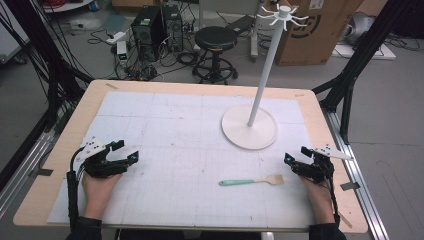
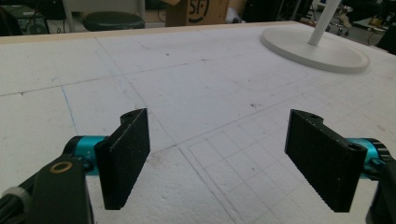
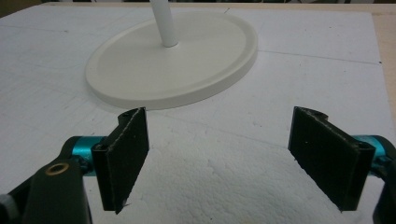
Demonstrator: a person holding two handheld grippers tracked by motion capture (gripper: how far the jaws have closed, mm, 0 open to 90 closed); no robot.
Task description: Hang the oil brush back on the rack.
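I see my left hand-held gripper (image 1: 123, 151) resting on the near left of the white foam-covered wooden tabletop (image 1: 165, 125), its 2 jaws spread wide with nothing between them. My right hand-held gripper (image 1: 295, 158) sits at the near right, jaws equally wide apart and empty. A small spatula with a mint-green handle and a pale wooden blade (image 1: 251, 181) lies flat just left of the right gripper, apart from it. Beyond it stands a tall white pole stand on a round base (image 1: 250, 127), pegs at its top
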